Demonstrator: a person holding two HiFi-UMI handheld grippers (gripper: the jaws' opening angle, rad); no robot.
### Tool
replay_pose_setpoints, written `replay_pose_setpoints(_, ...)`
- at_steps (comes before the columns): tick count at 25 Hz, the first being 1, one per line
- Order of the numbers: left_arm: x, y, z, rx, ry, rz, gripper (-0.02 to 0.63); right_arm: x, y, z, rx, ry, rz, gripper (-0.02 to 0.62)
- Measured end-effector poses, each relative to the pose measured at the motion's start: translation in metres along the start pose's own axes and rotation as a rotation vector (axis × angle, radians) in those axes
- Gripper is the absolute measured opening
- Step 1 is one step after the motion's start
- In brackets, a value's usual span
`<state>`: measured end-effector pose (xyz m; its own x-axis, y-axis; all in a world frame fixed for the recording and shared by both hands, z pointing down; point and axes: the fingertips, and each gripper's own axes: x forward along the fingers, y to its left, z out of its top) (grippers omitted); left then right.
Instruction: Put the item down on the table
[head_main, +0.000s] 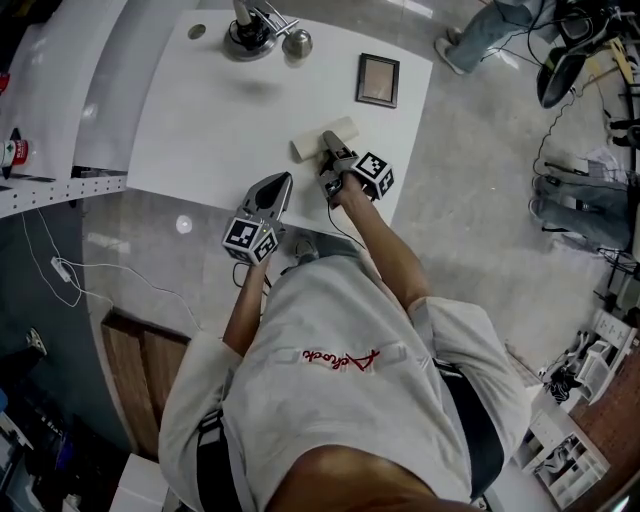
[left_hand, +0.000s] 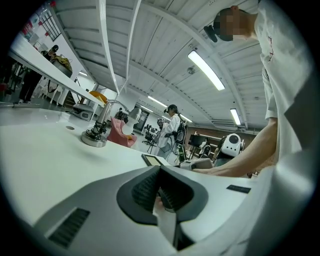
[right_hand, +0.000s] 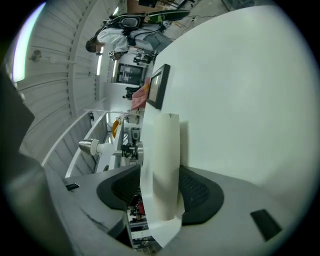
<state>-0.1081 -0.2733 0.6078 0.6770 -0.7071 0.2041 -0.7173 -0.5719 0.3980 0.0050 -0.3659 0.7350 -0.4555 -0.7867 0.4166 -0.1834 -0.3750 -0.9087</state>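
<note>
On the table (head_main: 190, 120), cream-white roll (head_main: 316, 141)

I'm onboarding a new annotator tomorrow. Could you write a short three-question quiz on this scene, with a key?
1. Which gripper has the white roll between its jaws?
2. True or false: the left gripper stands with jaws wide apart.
3. On the table, beyond the roll, lies: A a small picture frame; B a mug; C a laptop.
Key: 1 the right gripper; 2 false; 3 A.
</note>
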Motion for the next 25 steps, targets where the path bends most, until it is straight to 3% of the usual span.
replay_pose_setpoints(8, 0.006, -0.005, -0.001, -0.008, 0.011, -0.028, 0.005, 0.001, 0.016, -0.015, -0.302, 0.215, 0.037, 0.308)
replay_pose_setpoints(15, 0.009, -0.011, 0.003, -0.003, 0.011, -0.053, 0.005, 0.0, 0.021, -0.027, -0.524, 0.332, 0.022, 0.345)
replay_pose_setpoints(25, 0.009, -0.013, 0.002, -0.003, 0.007, -0.058, 0.005, -0.007, -0.003, -0.05, -1.19, 0.561, -0.094, 0.344)
